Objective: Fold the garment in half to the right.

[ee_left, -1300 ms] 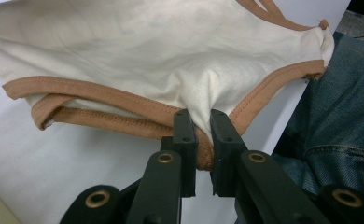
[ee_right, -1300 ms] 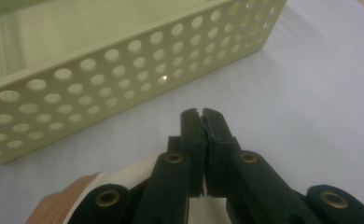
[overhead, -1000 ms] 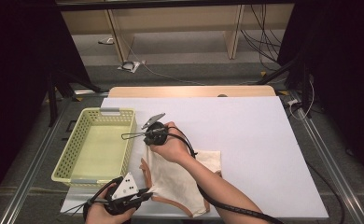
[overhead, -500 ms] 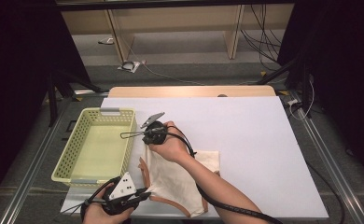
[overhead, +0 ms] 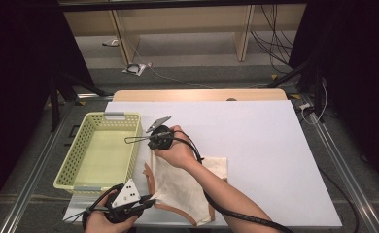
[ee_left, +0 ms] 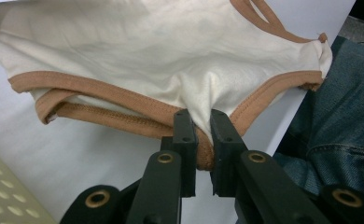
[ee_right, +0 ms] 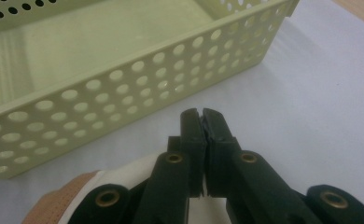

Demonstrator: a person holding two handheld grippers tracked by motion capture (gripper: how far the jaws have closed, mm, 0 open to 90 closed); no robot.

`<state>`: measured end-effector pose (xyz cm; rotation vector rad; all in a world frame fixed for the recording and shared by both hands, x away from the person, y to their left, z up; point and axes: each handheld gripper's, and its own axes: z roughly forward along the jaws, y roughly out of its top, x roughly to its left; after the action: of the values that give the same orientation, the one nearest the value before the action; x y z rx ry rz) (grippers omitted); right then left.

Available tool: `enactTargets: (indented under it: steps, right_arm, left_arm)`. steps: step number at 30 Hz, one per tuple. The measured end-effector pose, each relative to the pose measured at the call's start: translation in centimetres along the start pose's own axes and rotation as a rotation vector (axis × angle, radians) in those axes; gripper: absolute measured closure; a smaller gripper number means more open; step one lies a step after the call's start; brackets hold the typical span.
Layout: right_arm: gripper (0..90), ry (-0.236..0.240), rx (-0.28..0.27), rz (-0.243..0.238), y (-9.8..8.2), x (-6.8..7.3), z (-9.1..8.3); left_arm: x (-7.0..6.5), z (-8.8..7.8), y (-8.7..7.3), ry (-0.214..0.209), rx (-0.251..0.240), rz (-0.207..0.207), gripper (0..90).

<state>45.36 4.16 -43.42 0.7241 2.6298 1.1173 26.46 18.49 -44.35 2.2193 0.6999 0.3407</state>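
The cream garment [overhead: 187, 187] with tan binding lies near the front edge of the white table [overhead: 275, 160], just right of the pale green perforated basket [overhead: 76, 160]. The left gripper [overhead: 146, 201], low at the table's front-left, has its jaws pinched on the garment's tan hem, which the left gripper view shows bunched between the pads [ee_left: 185, 128]. The right gripper [overhead: 129, 140] rests over the garment's upper corner, pointing at the basket's near wall; its jaws are pressed together with nothing between them. The basket's long right wall [ee_right: 124, 93] stands just beside those closed tips. To the right of the garment, the white surface runs bare to the far and right-hand edges.
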Motion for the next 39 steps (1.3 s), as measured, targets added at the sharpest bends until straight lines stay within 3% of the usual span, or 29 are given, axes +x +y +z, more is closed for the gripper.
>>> enactTargets:
  steps: [39]
  right_arm:
    - [88.7,0.0,-0.022,0.002,0.77,0.23,0.07]
  left_arm:
    - [0.42,-0.84,-0.24,0.015,-0.017,-0.008,82.6]
